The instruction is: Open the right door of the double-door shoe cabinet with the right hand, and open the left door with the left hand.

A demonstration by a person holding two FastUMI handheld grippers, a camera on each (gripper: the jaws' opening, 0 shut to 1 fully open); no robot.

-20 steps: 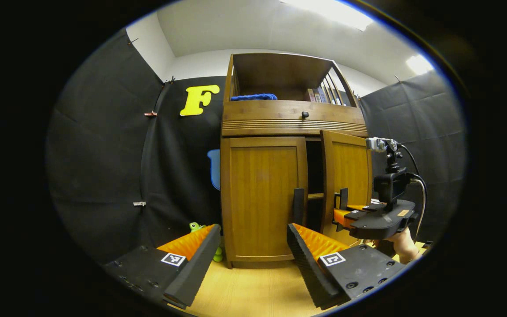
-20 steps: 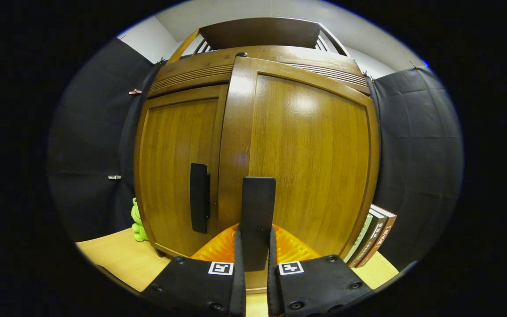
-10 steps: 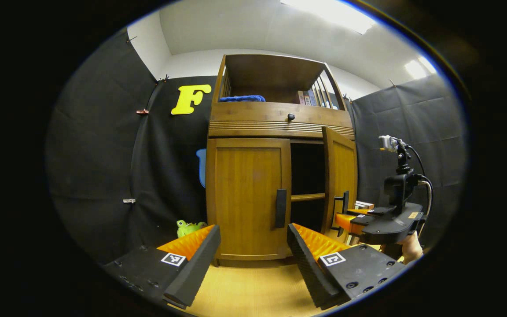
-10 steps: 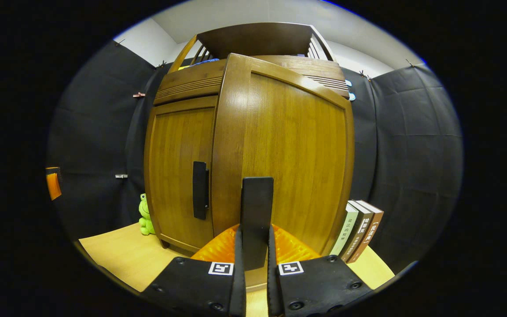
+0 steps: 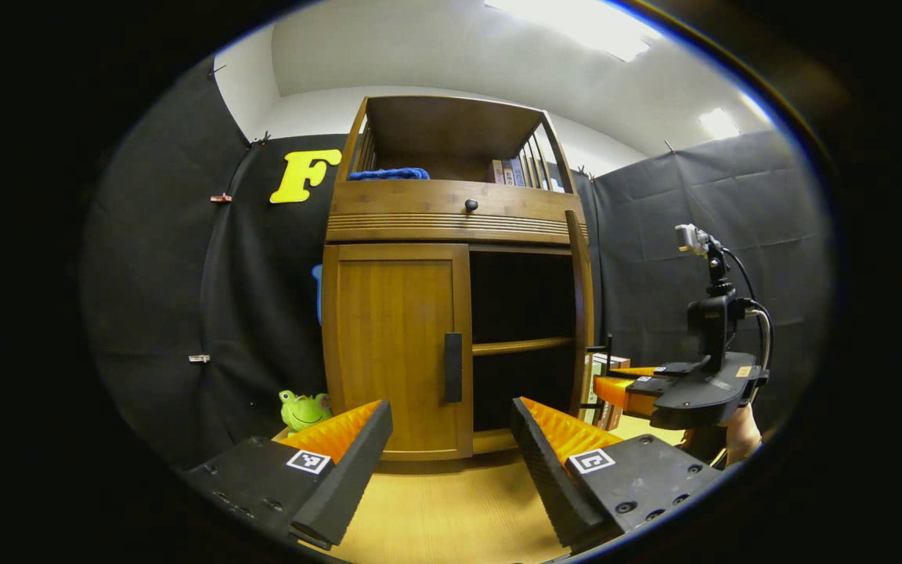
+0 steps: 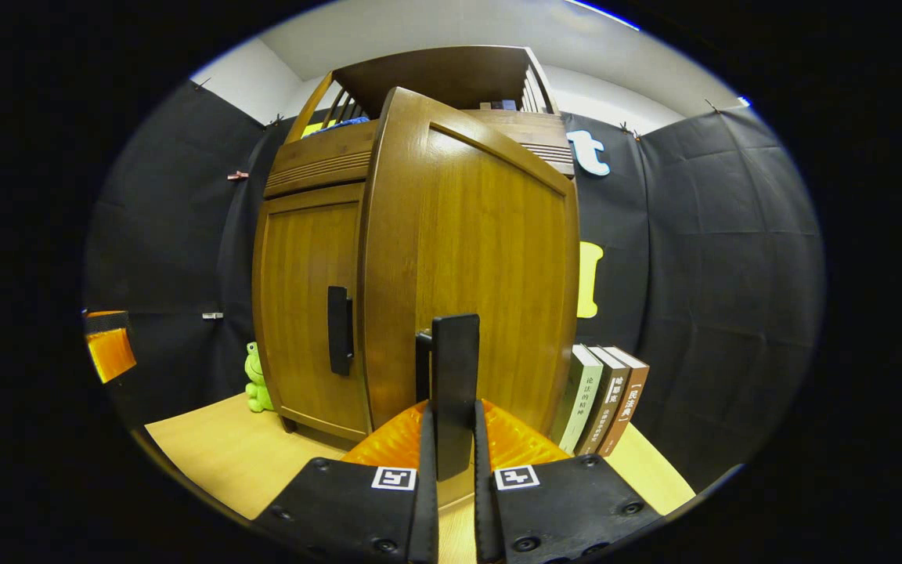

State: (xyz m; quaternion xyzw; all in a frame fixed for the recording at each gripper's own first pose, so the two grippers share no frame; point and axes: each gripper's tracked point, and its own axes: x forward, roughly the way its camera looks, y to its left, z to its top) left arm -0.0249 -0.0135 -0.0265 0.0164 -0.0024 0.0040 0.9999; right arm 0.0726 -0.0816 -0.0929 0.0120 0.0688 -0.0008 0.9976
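Shoe cabinet (image 5: 451, 227) stands on the pale wood floor (image 5: 451, 509) at roughly 12 o'clock in the left gripper view. Its left door (image 5: 392, 348) sits flush, with a dark bar handle (image 5: 452, 367) on its inner edge. The right door (image 5: 579, 313) stands swung out, edge-on to this camera, exposing a dark interior with one shelf (image 5: 521, 345).

Left gripper (image 5: 451, 450): fingers spread wide, nothing between them, low in frame and well short of the cabinet.

Right gripper (image 6: 451, 439): fingers drawn narrow, both pressing the right door's handle (image 6: 454, 392), which stands upright between them. In the left gripper view the same tool sits at about 3 o'clock (image 5: 615, 384), with a bit of a hand (image 5: 741, 435) below it.

In the right gripper view the open door's face (image 6: 467, 266) looms at 12 o'clock; the shut door (image 6: 310, 305) lies at 10 o'clock.

Other items: green frog toy (image 5: 304, 410) by the cabinet's left foot; three books (image 6: 604, 399) leaning at its right side (spines not legible to me); blue cloth (image 5: 388, 174) on the top shelf.
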